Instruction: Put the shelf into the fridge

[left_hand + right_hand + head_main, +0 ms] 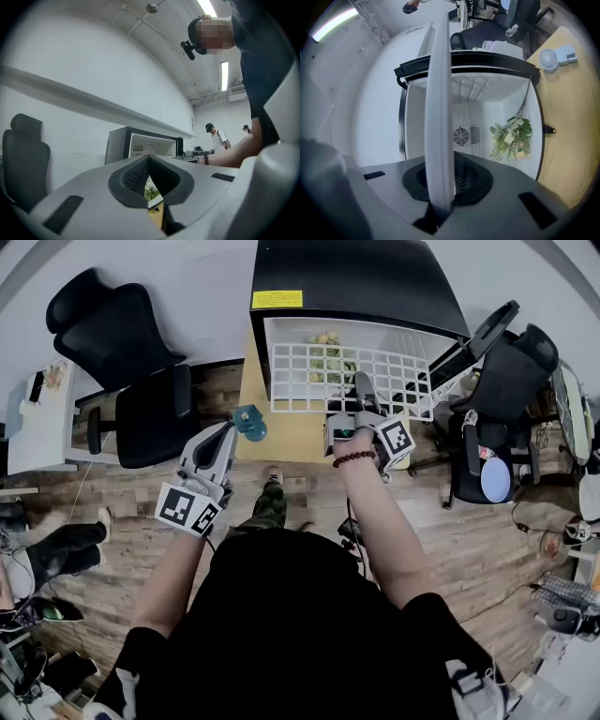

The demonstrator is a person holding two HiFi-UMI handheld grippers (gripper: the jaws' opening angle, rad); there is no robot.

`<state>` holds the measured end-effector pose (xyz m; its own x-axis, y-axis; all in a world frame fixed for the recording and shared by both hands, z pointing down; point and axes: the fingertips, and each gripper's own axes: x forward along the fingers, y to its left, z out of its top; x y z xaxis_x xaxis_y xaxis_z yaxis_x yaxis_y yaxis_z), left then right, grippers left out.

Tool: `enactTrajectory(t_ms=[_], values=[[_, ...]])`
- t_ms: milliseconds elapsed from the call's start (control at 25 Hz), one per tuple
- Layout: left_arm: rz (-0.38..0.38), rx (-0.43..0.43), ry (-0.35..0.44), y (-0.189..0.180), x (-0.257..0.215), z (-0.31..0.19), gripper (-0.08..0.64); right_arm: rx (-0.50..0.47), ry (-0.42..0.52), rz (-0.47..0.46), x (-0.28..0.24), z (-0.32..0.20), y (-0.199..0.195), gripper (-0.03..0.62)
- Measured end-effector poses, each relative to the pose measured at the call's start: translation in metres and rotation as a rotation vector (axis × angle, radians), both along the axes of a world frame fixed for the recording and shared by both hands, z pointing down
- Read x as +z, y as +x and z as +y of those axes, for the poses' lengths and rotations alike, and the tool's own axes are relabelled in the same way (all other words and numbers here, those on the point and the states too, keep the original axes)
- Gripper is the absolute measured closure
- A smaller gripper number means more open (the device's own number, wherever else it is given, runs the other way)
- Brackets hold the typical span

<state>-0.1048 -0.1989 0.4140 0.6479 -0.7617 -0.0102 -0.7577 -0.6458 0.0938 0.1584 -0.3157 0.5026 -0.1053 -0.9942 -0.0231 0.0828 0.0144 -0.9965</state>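
The black fridge (347, 277) stands open on a wooden table (281, 432), its door (469, 343) swung to the right. The white wire shelf (309, 381) lies level across the fridge mouth, with my right gripper (361, 395) shut on its near edge. In the right gripper view the shelf (438, 117) shows edge-on as a white bar between the jaws of that gripper (440, 187), pointing into the white interior (473, 108). A bunch of flowers (513, 136) lies inside. My left gripper (228, 432) hovers left of the shelf, shut and empty (149, 187).
A small blue fan (248, 420) sits on the table beside the left gripper's tip. Black office chairs stand at left (122, 362) and right (506, 381). A white desk (37, 418) is at far left. Two people (216, 138) stand far off.
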Motion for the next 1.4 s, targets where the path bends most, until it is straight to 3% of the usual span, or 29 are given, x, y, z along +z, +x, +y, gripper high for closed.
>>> enactTrajectory(t_ms=[1000,1400], values=[[0.011,-0.001,-0.007,0.001,0.007,-0.001,0.54,0.01,-0.047,-0.021,0.007,-0.007,-0.002,0.545],[0.014,-0.005,-0.022,0.006,0.011,-0.003,0.54,-0.02,-0.045,0.014,0.003,-0.006,-0.005,0.545]])
